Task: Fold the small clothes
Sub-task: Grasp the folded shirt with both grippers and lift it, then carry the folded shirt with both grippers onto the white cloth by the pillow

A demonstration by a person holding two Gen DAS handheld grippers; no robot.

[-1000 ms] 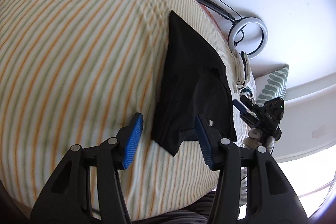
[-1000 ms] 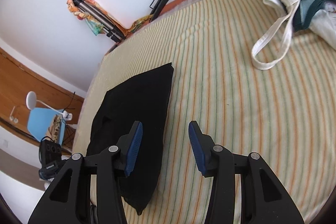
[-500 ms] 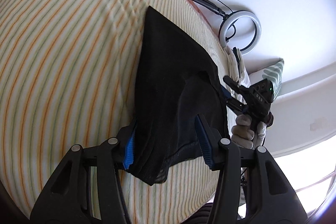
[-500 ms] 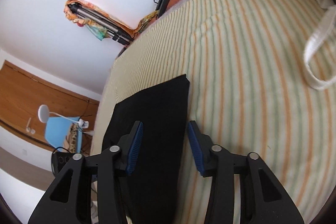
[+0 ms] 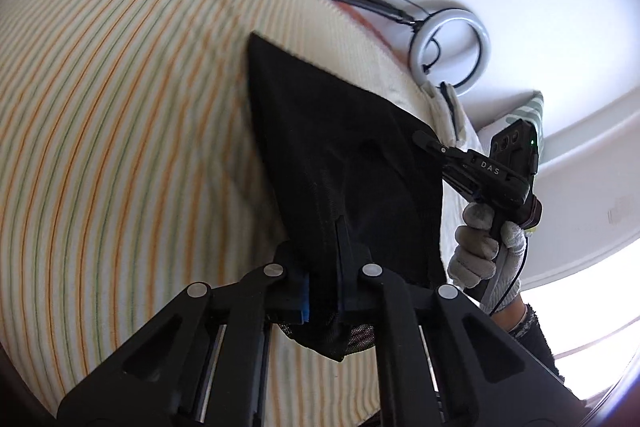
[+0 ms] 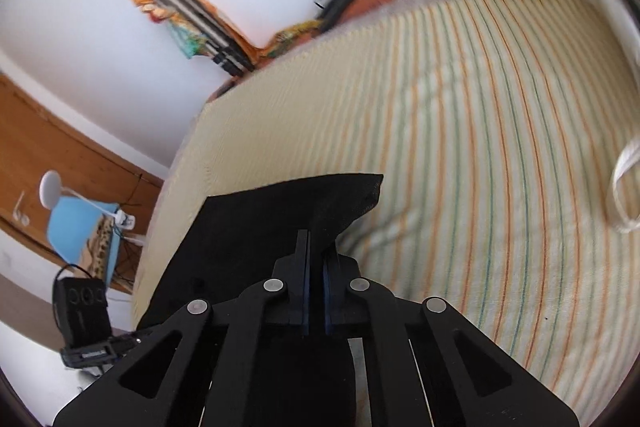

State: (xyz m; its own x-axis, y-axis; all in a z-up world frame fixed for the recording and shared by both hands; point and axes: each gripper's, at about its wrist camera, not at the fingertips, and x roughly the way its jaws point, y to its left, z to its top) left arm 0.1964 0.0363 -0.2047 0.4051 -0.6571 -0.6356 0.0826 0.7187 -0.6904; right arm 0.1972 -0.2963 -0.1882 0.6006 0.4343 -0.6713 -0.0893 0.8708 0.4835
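A black garment (image 5: pixel 340 155) lies on the striped bed sheet (image 5: pixel 120 147), its near edges raised off the sheet. At its near corner my left gripper (image 5: pixel 324 267) has its jaws closing, and the blue pads press on the cloth. The far side edge is pinched by my right gripper (image 5: pixel 422 141), held in a gloved hand (image 5: pixel 480 247). In the right wrist view the right gripper (image 6: pixel 316 267) has its jaws closing tight on a raised fold of the black garment (image 6: pixel 260 227). The left gripper's body (image 6: pixel 84 327) shows at the lower left, its fingers hidden.
A ring light (image 5: pixel 452 51) and its stand lean against the white wall beyond the bed. White clothes (image 5: pixel 452 115) and a patterned pillow (image 5: pixel 528 111) lie at the bed's far end. A white strap (image 6: pixel 624 187) rests on the sheet. A tripod (image 6: pixel 192 23) lies off the bed's corner.
Both grippers moved forward onto the garment and went from open to closed on its edges. The gripped cloth now stands lifted slightly off the sheet.
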